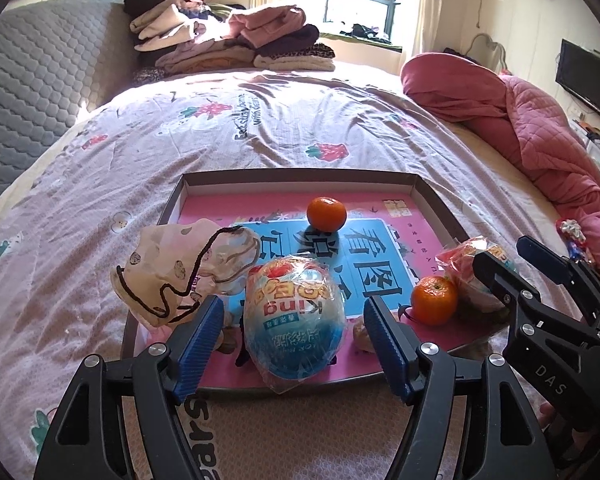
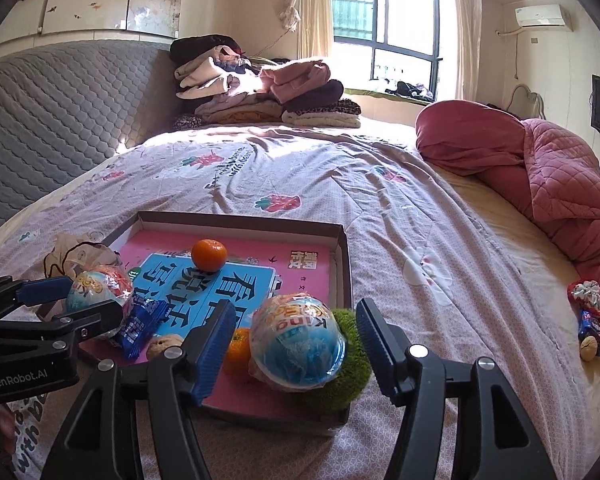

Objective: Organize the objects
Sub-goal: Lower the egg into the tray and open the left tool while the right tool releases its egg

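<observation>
Egg point(image 1: 295, 316) between parted left tongs point(image 1: 294, 344).

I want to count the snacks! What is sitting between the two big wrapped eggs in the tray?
In the right wrist view, a blue snack packet, a walnut and an orange lie between the left egg and the right egg.

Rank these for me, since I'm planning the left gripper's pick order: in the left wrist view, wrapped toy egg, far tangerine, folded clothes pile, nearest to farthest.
From the left gripper:
1. Wrapped toy egg, between its open fingers, at the tray's near edge.
2. Far tangerine, mid-tray, beyond the egg.
3. Folded clothes pile, at the bed's far end, by the window.
</observation>
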Available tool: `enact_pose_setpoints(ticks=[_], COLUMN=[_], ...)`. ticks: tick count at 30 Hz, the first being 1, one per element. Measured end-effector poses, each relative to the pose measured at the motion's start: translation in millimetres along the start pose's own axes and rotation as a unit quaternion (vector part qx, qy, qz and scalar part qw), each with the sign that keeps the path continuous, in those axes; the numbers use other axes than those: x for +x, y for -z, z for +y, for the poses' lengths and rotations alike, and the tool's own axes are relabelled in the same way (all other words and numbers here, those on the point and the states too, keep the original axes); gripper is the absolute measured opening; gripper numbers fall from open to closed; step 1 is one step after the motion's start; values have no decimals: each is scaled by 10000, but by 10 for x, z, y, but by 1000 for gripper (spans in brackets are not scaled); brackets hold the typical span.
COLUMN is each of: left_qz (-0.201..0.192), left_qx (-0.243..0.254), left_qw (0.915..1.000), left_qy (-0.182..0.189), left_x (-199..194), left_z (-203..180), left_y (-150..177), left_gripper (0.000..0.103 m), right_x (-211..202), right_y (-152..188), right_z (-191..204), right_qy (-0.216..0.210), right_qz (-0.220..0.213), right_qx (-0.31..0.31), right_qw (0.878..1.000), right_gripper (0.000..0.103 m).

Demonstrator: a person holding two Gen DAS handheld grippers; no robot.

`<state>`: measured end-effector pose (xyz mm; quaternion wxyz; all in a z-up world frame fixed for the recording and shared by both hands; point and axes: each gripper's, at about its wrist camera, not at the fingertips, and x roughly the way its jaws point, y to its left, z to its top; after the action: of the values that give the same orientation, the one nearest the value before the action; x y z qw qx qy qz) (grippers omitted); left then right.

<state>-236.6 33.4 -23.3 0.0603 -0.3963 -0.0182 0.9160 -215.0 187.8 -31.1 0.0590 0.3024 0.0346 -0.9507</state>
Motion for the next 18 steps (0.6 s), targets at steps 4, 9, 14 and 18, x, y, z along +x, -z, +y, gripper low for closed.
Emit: enact_pose_setpoints(ticks=[4,9,14,18], left_qz=[-57,-142,-244,-306], left_qx=[22,51,61,91], left_qw=[10000,9999,9997,9994], left_qy=[-3,-17,-37,-92], left_x=[-70,-180,-306,-404], left_z=[-26,-55,-71,-95], left_y=[-12,-31,-48,-35], left_gripper=[74,74,74,75], right_x=[-70,-181,-304,-416], right_y=[-27,-59,-89,-106], right_z=[20,50,73,96], right_qy=[-37,-101,-148,-193], right_qz=[-67,-162,-282,-370], right_qx=[-3,-9,-24,-25], right_qw=[10000,9998,9995,9991], right_gripper=[62,62,62,62])
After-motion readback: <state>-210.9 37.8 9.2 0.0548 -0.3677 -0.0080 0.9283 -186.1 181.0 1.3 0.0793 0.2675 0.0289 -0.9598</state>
